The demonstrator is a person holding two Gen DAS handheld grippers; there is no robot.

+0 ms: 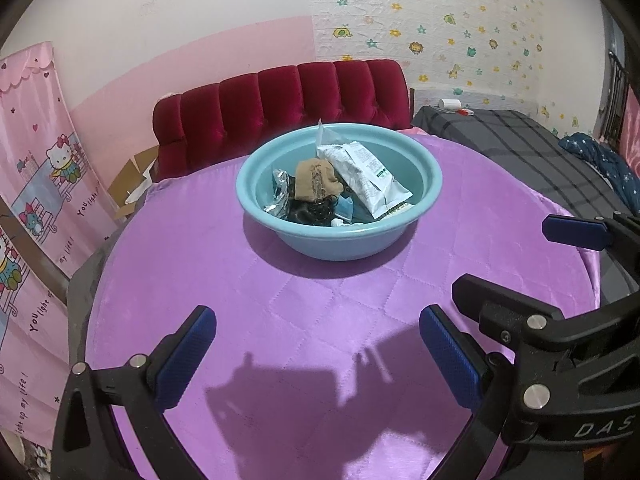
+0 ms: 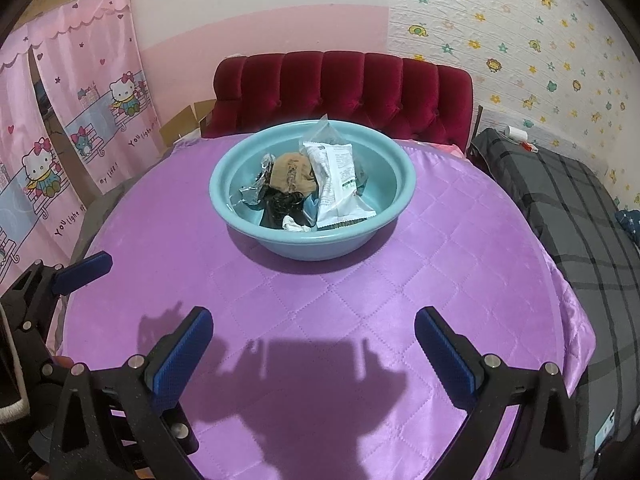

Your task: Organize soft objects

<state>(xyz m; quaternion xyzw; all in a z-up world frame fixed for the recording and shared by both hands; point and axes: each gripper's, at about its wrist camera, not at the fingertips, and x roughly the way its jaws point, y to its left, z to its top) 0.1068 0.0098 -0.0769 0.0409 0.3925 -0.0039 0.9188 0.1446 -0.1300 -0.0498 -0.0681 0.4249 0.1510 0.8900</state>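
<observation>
Well ahead of both spread tongs (image 1: 316,344) (image 2: 312,344): basin (image 1: 280,224) w/ soft stuff.

Behind the round purple quilted tablecloth (image 1: 304,320) sits a deep red tufted velvet sofa back (image 1: 280,100), pressed close to the far edge. Left of the sofa, flattened cardboard (image 1: 132,184) leans by the pink wall, and further left hangs a pink cartoon-cat curtain (image 1: 36,160). Right of the sofa there's a grey checked bedspread (image 1: 520,148), a small white device (image 1: 448,104) on its far end, and star-and-animal wallpaper (image 1: 460,20) above
</observation>
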